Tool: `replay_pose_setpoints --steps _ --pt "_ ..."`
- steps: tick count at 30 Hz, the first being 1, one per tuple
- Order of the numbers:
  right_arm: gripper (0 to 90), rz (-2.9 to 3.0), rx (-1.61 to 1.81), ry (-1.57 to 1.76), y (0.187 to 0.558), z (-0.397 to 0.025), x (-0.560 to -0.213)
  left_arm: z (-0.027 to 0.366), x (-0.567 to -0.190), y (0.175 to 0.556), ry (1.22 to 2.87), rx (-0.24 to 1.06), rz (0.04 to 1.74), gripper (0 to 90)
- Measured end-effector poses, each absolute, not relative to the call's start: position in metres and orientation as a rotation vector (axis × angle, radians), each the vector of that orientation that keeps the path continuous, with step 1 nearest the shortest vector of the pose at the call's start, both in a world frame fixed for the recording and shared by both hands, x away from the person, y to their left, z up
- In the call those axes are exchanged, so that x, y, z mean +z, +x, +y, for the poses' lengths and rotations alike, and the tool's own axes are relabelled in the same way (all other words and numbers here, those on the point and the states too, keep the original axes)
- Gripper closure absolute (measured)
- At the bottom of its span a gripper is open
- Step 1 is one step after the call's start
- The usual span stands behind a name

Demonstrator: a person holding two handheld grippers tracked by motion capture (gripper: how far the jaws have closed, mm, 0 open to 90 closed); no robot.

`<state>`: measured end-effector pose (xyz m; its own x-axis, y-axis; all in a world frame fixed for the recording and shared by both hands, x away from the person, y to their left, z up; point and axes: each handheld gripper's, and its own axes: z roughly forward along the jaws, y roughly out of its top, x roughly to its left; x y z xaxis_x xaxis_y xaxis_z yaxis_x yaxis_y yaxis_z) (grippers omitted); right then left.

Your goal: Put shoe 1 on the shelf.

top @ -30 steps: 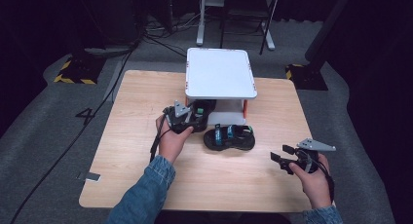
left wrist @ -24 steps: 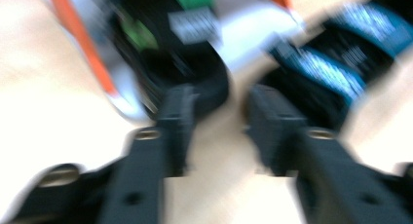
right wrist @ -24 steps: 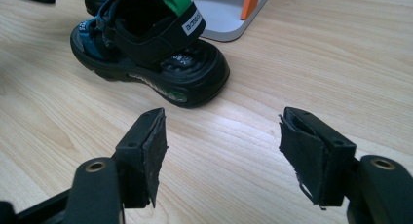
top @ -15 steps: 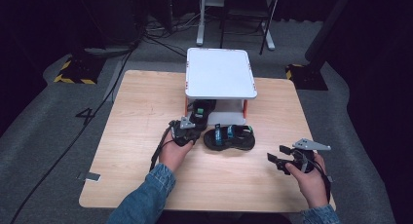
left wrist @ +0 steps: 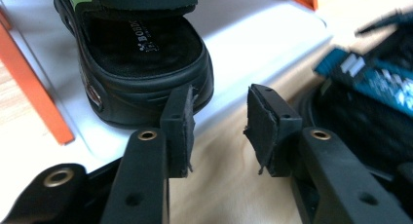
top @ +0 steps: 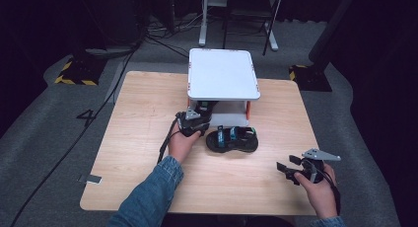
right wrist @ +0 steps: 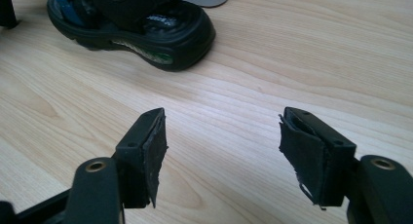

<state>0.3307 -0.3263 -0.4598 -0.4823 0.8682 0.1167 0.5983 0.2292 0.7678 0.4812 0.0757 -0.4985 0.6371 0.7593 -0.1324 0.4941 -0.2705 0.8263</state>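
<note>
I take the work in hand to be the two black sandals by the white rack [top: 224,74], which I use as my landmark. One sandal [left wrist: 141,63] sits on the rack's lower shelf [left wrist: 272,29], under the white top, its heel toward me at the shelf's front edge; the other sandal [top: 232,139] lies on the bench [top: 138,113] just in front of the rack, with blue-green straps across it. My left gripper [left wrist: 217,124] is at the rack's front, left of the bench sandal, its jaws parted a moderate way and holding nothing, the left pad just short of the shelf sandal's heel. My right gripper [right wrist: 229,151] hangs well in front and to the right of the rack, jaws wide apart, empty, looking across bare wood at the bench sandal [right wrist: 131,27]. I judge these sandals light, with a thick foam or rubber sole that gives a little under the pads and should not slip much; the straps are soft and would fold if pinched alone. The best hold, I think, is across the heel rim or the sole's side wall, where it is stiff enough to lift level. In the way: the rack's top leaves little height over the shelf, the orange posts [left wrist: 34,87] stand beside the shelf sandal, and the bench sandal lies close by my left gripper, so a wide swing could nudge it.
</note>
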Motion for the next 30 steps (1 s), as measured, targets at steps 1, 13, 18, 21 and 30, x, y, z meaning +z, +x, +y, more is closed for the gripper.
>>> replay_pose_setpoints --steps 1,13,18,21,30 --pt "34.6 2.163 1.122 1.368 0.330 -0.328 -0.460 0.074 -0.498 0.483 1.932 0.369 0.980 57.6" --pt "34.7 2.139 1.123 1.386 0.321 -0.331 -0.458 0.055 -0.498 0.495 1.954 0.354 0.874 42.4" --pt "34.7 2.133 1.132 1.380 0.323 -0.330 -0.456 0.061 -0.492 0.488 1.955 0.350 0.891 39.7" --pt "34.7 2.138 1.143 1.368 0.327 -0.329 -0.455 0.068 -0.482 0.477 1.945 0.364 0.908 38.4" --pt "34.6 2.160 1.171 1.320 0.340 -0.321 -0.449 0.097 -0.445 0.434 1.938 0.422 0.952 30.0"
